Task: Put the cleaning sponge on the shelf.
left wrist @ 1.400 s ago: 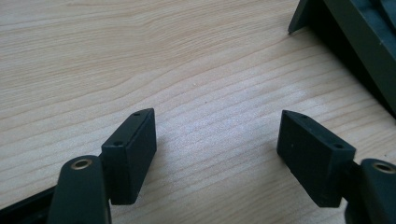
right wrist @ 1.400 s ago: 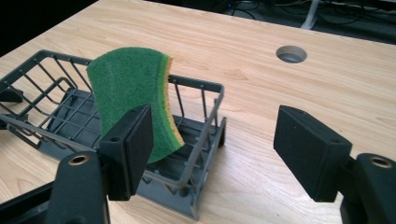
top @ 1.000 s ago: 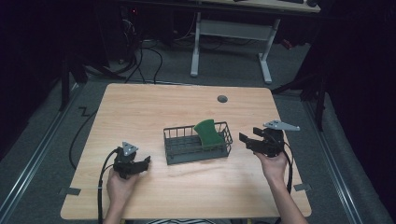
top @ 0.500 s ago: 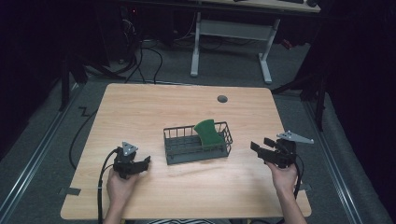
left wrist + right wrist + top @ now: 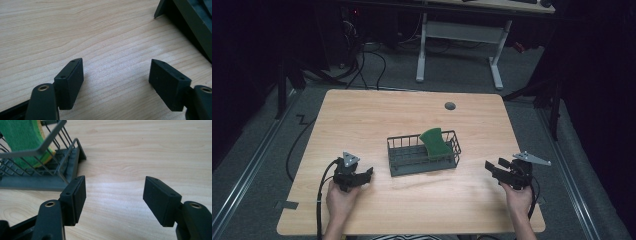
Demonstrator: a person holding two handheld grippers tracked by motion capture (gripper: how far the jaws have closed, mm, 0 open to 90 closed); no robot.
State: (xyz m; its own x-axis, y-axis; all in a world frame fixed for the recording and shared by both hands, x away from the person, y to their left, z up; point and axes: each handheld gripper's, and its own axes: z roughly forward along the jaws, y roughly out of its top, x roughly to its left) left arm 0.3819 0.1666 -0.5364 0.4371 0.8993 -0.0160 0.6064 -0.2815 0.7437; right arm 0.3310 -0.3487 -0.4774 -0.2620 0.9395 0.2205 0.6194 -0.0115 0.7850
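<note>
On the table [image 5: 362,120], mid-span, the green sponge [image 5: 435,143] is leaning inside the wire basket [image 5: 398,159]. Both tongs, left [image 5: 363,174] and right [image 5: 493,169], are standing apart, empty; the right jaws have just been narrowing. Judged: placement done, hands parking; next, idle.

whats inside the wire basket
A green sponge with a yellow underside stands tilted in the right end of the wire basket, leaning on its wall. The rest of the basket floor looks bare; what the sponge covers cannot be seen.
</note>
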